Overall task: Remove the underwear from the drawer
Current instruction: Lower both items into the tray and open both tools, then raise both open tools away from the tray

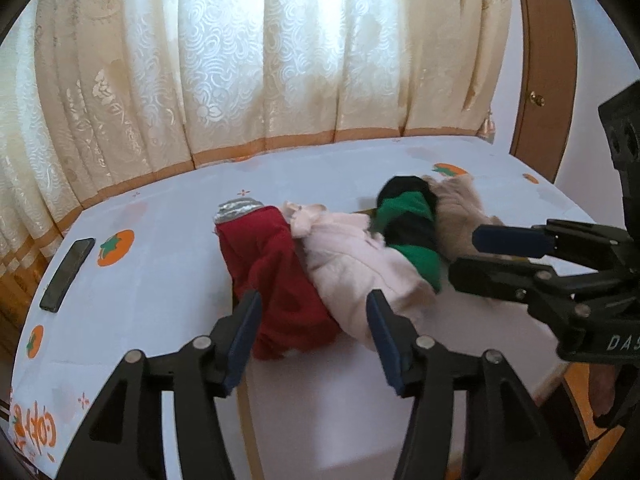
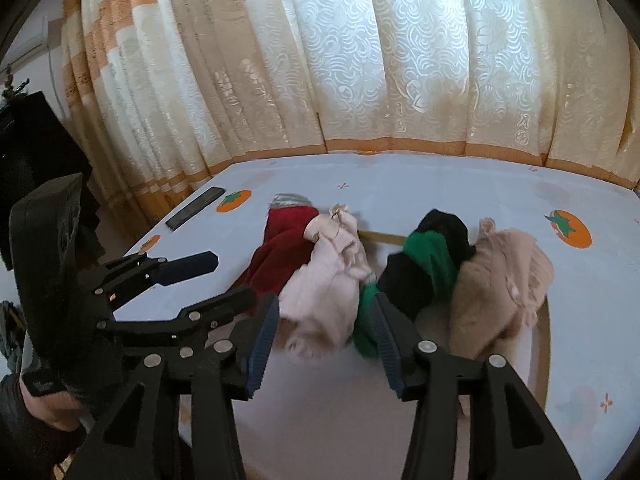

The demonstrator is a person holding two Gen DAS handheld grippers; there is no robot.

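Several rolled underwear lie in a row on the white cloth: a red pair (image 1: 276, 280) (image 2: 280, 252) with a silver waistband, a pale pink pair (image 1: 356, 264) (image 2: 328, 280), a green and black pair (image 1: 408, 232) (image 2: 424, 272) and a beige pair (image 1: 456, 208) (image 2: 500, 280). My left gripper (image 1: 314, 308) is open, its jaws either side of the red and pink pairs' near ends. My right gripper (image 2: 324, 316) is open, in front of the pink and green pairs. Each gripper shows in the other's view, the right (image 1: 520, 256) and the left (image 2: 192, 280). A thin wooden edge (image 2: 384, 237) shows behind the clothes; I cannot tell if it is the drawer.
A black phone (image 1: 66, 274) (image 2: 196, 207) lies at the surface's left edge. The cloth (image 1: 160, 240) has orange fruit prints. Cream curtains (image 1: 260, 60) hang right behind. A brown door (image 1: 544, 80) stands at far right.
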